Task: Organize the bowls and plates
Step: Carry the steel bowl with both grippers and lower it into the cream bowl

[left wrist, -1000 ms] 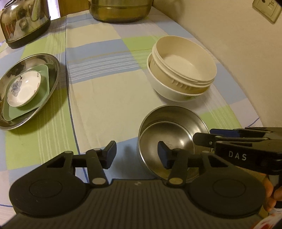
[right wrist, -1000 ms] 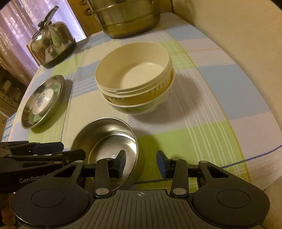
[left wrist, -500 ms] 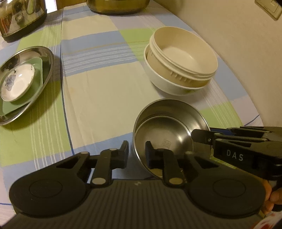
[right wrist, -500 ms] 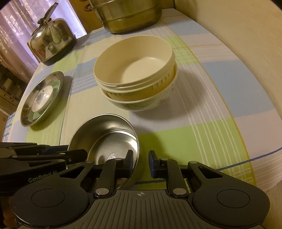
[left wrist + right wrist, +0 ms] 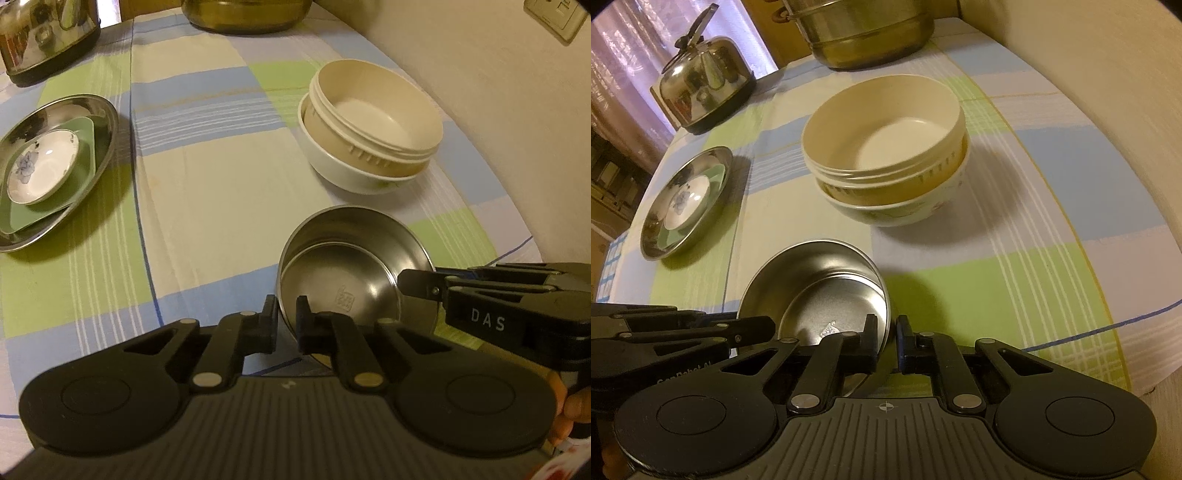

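A steel bowl (image 5: 354,273) (image 5: 827,295) sits near the front of the checked tablecloth. My left gripper (image 5: 287,320) is shut on its near-left rim. My right gripper (image 5: 886,341) is shut on its right rim and shows from the side in the left wrist view (image 5: 417,286). Beyond the steel bowl a cream bowl (image 5: 376,110) (image 5: 886,125) is nested in a white bowl (image 5: 343,166) (image 5: 897,214). At the left a steel plate (image 5: 99,147) (image 5: 653,236) holds a green square dish (image 5: 86,147) with a small white saucer (image 5: 44,170) (image 5: 687,203) on it.
A steel kettle (image 5: 44,33) (image 5: 701,85) stands at the back left and a large brass pot (image 5: 247,14) (image 5: 868,29) at the back. A cream wall (image 5: 498,110) runs along the table's right side. The table's front-right edge (image 5: 1145,369) is near.
Both grippers have closed from open onto the steel bowl's rim, the left on the left side and the right on the right side. The bowl looks slightly raised or tilted.
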Action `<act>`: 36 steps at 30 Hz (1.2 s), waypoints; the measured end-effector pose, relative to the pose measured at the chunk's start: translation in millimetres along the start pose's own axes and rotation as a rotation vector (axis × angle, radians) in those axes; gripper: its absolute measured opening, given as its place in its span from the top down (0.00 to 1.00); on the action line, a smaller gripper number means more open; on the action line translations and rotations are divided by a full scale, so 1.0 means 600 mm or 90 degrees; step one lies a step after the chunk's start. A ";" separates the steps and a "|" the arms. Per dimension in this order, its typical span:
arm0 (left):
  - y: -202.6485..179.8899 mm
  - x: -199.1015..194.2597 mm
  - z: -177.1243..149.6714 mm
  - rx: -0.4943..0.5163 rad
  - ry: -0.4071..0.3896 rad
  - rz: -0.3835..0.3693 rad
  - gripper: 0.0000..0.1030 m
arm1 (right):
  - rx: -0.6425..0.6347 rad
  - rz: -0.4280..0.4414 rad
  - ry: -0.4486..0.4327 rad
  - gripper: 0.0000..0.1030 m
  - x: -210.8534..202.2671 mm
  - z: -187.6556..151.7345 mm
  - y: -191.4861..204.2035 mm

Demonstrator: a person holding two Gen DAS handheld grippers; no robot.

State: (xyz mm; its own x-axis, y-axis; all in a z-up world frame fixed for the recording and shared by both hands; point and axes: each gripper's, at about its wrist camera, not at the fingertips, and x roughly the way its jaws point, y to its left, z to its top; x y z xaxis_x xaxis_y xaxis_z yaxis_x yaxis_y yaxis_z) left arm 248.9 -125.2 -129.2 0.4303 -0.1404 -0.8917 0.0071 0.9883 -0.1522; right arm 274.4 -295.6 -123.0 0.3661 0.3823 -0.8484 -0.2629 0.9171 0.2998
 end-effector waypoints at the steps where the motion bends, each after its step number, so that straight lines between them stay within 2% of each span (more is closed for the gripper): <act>1: 0.001 -0.004 -0.001 -0.001 -0.002 0.000 0.92 | -0.001 0.001 0.000 0.91 -0.001 -0.001 0.002; 11: 0.007 -0.052 -0.010 -0.008 -0.024 0.001 0.92 | -0.017 0.019 -0.007 0.91 -0.037 -0.002 0.029; 18: 0.010 -0.096 -0.004 -0.010 -0.057 0.001 0.92 | -0.028 0.034 -0.025 0.91 -0.069 0.010 0.045; 29: -0.008 -0.151 0.047 0.007 -0.123 0.006 0.91 | -0.039 0.045 -0.069 0.90 -0.115 0.056 0.055; 36: -0.028 -0.151 0.096 0.017 -0.152 0.000 0.91 | -0.034 0.043 -0.097 0.90 -0.132 0.105 0.036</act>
State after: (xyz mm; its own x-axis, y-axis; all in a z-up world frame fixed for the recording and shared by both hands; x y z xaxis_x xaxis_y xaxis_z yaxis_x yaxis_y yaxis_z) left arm 261.9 -125.8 -21.2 0.6312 -0.1253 -0.7654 0.0289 0.9900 -0.1383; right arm 296.1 -298.8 -22.0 0.4764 0.4595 -0.7496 -0.3367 0.8829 0.3273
